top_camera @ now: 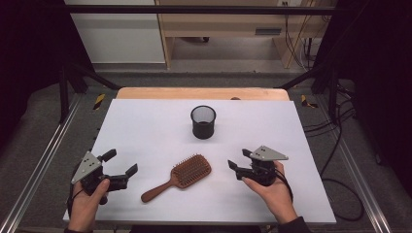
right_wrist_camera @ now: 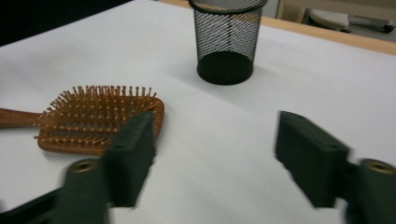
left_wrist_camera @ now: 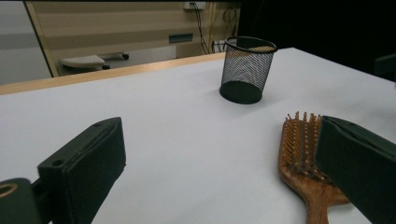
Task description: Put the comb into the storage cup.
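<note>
Between two gaping, empty tongs, left (top_camera: 119, 163) and right (top_camera: 237, 159): hairbrush (top_camera: 182, 175).

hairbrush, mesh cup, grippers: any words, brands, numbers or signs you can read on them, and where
None can be read.
Wooden hairbrush: no brand or lettering on the bristle side or handle.
Black mesh cup: no label.
Left gripper and right gripper: no markings on the jaws or grey plates.
Yellow-and-black striped tape on the frame beside the table: a hazard marking, no text.
</note>
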Tool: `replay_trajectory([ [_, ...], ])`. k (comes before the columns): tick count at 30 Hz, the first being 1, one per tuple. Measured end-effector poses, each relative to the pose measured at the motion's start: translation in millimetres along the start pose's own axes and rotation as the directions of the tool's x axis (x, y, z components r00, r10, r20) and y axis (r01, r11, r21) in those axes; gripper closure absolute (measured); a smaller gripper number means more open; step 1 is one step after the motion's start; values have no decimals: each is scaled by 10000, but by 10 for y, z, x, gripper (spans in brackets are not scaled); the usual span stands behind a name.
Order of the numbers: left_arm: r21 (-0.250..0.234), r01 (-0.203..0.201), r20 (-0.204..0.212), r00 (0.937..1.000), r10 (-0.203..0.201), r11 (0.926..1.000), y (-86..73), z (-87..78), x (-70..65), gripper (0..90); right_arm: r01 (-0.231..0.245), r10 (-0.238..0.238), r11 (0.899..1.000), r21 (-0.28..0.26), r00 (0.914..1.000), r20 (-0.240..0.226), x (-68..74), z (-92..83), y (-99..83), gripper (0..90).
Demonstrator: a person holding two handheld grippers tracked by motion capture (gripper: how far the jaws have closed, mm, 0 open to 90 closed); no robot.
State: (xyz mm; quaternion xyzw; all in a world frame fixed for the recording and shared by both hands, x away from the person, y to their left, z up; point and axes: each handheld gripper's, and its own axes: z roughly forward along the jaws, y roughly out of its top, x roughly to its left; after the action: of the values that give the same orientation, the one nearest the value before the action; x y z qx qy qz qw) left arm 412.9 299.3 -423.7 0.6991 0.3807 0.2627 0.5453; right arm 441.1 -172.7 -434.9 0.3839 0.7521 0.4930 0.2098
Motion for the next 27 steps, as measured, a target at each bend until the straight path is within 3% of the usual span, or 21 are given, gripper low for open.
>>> replay_trajectory([
  [5,760,-237,138,9996,227,9968,116,138,-122,32,-350,370,9976,-597,9988,317,-148,-141,-92,58],
  [11,1534,-666,410,9973,610,9859,279,282,-268,36,-347,388,9960,-819,9981,483,-236,-170,-161,57],
  [14,2035,-833,571,9957,731,9755,315,345,-352,42,-268,321,9951,-947,9980,545,-255,-202,-169,56],
  [20,3055,-598,1005,9945,303,9503,276,450,-496,55,-342,408,9922,-1196,9977,534,-280,-259,-176,54],
  [23,3592,-1163,1256,9892,756,9260,268,484,-578,55,-271,344,9929,-1160,9976,608,-275,-249,-173,55],
  [27,3860,-1492,1455,9843,996,9103,303,520,-628,54,-253,330,9929,-1165,9974,646,-282,-255,-184,55],
])
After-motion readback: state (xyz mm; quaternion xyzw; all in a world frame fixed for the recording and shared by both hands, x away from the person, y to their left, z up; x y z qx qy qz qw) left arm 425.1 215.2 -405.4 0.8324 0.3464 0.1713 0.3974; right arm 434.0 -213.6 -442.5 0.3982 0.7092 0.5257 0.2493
